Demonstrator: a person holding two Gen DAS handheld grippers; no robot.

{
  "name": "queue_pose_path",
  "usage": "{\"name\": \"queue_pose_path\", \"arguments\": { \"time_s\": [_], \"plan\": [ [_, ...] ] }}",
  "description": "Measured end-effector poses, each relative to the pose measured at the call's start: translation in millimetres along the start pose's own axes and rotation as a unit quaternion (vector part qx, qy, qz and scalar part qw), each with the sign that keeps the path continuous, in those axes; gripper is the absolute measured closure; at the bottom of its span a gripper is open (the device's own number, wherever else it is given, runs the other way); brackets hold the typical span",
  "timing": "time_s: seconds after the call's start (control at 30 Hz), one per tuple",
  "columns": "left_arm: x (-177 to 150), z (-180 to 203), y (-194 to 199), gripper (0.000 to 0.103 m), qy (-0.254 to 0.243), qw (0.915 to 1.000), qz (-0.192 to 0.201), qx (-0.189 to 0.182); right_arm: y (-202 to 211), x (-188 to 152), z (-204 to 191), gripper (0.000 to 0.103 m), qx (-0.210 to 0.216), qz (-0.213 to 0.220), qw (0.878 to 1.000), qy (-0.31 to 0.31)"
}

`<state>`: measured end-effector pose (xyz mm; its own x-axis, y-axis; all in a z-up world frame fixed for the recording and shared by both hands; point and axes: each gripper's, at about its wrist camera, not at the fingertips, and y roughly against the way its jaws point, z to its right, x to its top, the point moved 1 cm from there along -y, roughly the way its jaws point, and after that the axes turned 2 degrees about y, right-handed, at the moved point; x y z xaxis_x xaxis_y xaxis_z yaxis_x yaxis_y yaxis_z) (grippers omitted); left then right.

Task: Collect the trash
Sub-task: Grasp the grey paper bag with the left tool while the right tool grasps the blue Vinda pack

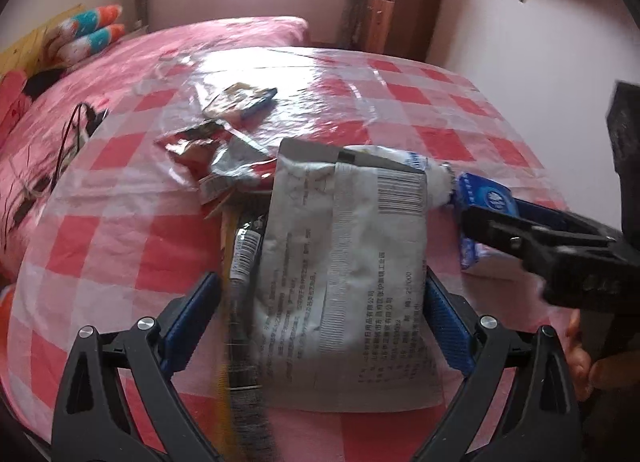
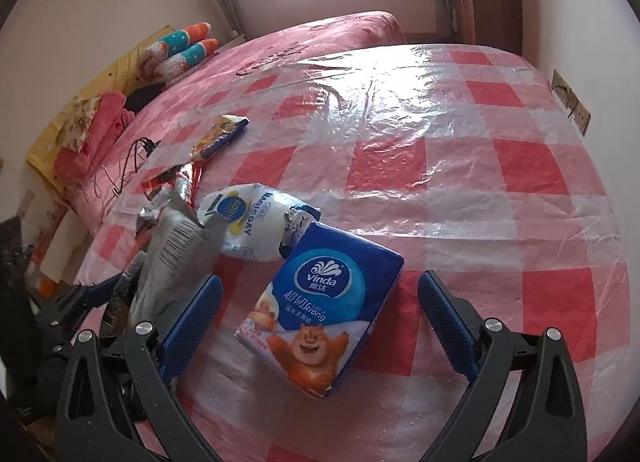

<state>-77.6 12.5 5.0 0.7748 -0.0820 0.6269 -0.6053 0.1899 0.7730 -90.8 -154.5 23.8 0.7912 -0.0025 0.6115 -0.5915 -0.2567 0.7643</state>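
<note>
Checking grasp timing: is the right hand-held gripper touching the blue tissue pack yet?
Apart. The right wrist view shows the right hand-held gripper open, with checked tablecloth visible between each pad and the tissue pack.

Worktop [image 2: 460, 165]: covered by a glossy red-and-white checked plastic sheet, creased and reflecting window light. Lying on it: a blue Vinda tissue pack [image 2: 320, 314] with a cartoon bear, flat, nearest; just behind it, touching, a white MagicDay packet [image 2: 248, 221]; beside that a crumpled grey-white pouch [image 1: 344, 262] with a barcode, printed back uppermost, overlapping a dark narrow wrapper [image 1: 244, 254]; farther back a red foil wrapper [image 1: 192, 141]; farthest, apart from the rest, a yellow-and-blue snack wrapper [image 2: 220, 133].
</note>
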Motion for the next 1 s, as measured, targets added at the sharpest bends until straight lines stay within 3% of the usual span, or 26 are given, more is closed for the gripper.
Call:
{"name": "queue_pose_path", "arguments": {
  "time_s": [0.17, 0.23, 0.27, 0.5, 0.63, 0.77, 0.87, 1.0],
  "plan": [
    [0.3, 4.8, -2.0, 0.008, -0.012, 0.9999, 0.006, 0.001, -2.1, -1.5, -4.0, 0.007, -0.017, 0.0, 1.0, 0.015],
    [0.0, 5.2, -1.4, 0.009, -0.016, 0.9998, 0.008, 0.002, -2.6, -0.9, -4.2, 0.011, -0.029, 0.001, 0.999, 0.02],
    [0.5, 4.4, 0.5, 0.009, -0.017, 0.9998, 0.011, 0.002, -2.5, -0.7, -4.6, 0.021, -0.046, 0.001, 0.999, 0.025],
    [5.9, -0.9, 24.3, 0.009, -0.028, 0.9988, 0.04, -0.01, -4.0, -0.8, -6.0, 0.028, -0.063, -0.005, 0.997, 0.051],
    [6.5, 2.7, 36.2, 0.009, -0.044, 0.9971, 0.048, -0.04, -3.3, -0.3, -2.1, 0.028, -0.08, -0.005, 0.995, 0.052],
    [3.0, 9.7, 28.7, 0.009, -0.057, 0.9967, 0.028, -0.05, -2.7, 0.6, 6.8, 0.027, -0.095, -0.006, 0.995, 0.04],
    [-1.5, 13.9, 16.5, 0.009, -0.066, 0.9969, 0.007, -0.042, -2.8, 0.2, 9.2, 0.02, -0.096, -0.007, 0.995, 0.034],
    [-3.1, 8.6, 5.8, 0.009, -0.049, 0.9984, -0.003, -0.029, -2.3, -0.1, 10.7, 0.019, -0.094, -0.007, 0.995, 0.031]
  ]
}}
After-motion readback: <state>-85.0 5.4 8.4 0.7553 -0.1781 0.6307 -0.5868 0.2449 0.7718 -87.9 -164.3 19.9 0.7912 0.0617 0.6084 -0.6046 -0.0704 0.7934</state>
